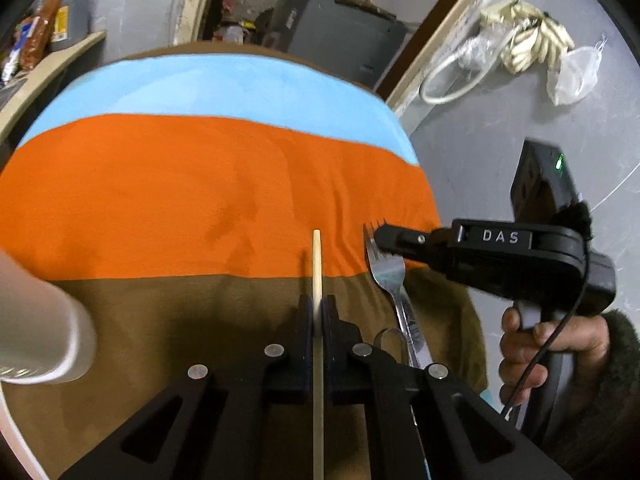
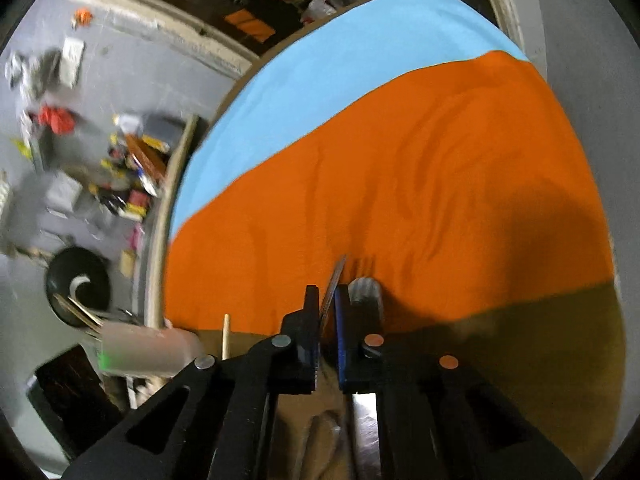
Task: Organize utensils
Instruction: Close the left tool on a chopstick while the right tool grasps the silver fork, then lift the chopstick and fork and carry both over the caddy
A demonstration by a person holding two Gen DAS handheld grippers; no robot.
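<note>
Left gripper [image 1: 318, 312]: clamped on chopstick [image 1: 317, 264], clear of striped cloth [image 1: 200, 200]. Right gripper [image 2: 329, 300]: pinching fork [image 1: 386, 268] at head, edge-on. Spoon [image 1: 386, 336] beside fork, unsorted. White cup [image 1: 44, 320] at left, likely destination. Progress: early.

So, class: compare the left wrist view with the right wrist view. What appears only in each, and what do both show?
Only the left wrist view shows the right tool from outside, its tips at a fork's tines, the hand that holds it, and a spoon under the fork. Only the right wrist view shows a thin metal blade pinched edge-on in that tool, plus a black bowl on the floor. Both show the wooden stick in the shut left tool, the white cup and the blue, orange and brown cloth.
</note>
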